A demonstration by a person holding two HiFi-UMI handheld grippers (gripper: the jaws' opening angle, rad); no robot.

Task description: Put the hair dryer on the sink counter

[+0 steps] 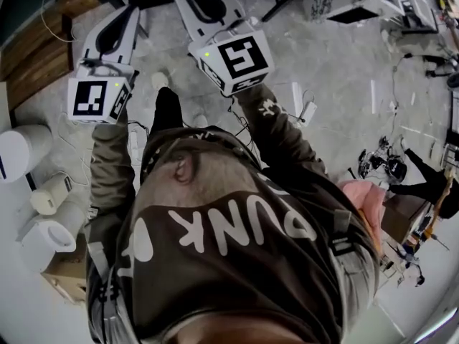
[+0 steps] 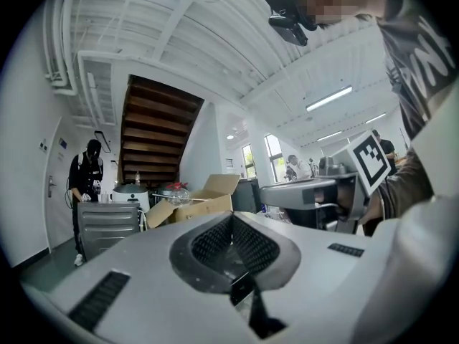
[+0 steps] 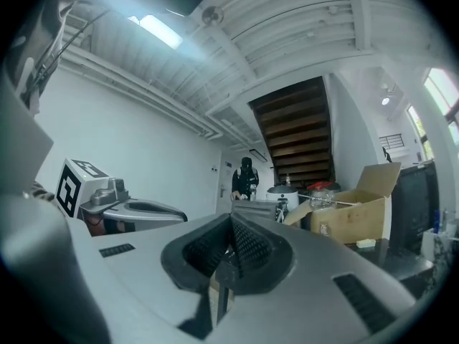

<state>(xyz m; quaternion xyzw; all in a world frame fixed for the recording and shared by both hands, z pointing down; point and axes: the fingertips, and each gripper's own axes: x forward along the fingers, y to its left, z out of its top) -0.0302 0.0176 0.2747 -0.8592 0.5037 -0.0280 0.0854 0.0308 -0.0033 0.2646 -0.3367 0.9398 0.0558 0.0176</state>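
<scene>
Wooden staircase (image 2: pixel 154 131), ribbed white ceiling (image 2: pixel 179 27); left gripper (image 2: pixel 231 218), right gripper (image 3: pixel 231 221): textured fingers (image 2: pixel 252 246) pressed together, empty.

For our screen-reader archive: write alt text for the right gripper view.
The right gripper is shut and empty, pointing level. The left gripper is at left; beyond stand a person in black, a cardboard box and a wooden staircase.

Wearer's torso (image 1: pixel 237 264) hides floor (image 1: pixel 337 70) beneath; bkgd person (image 2: pixel 86 181) by stairs (image 2: pixel 154 131) too small for detail.
</scene>
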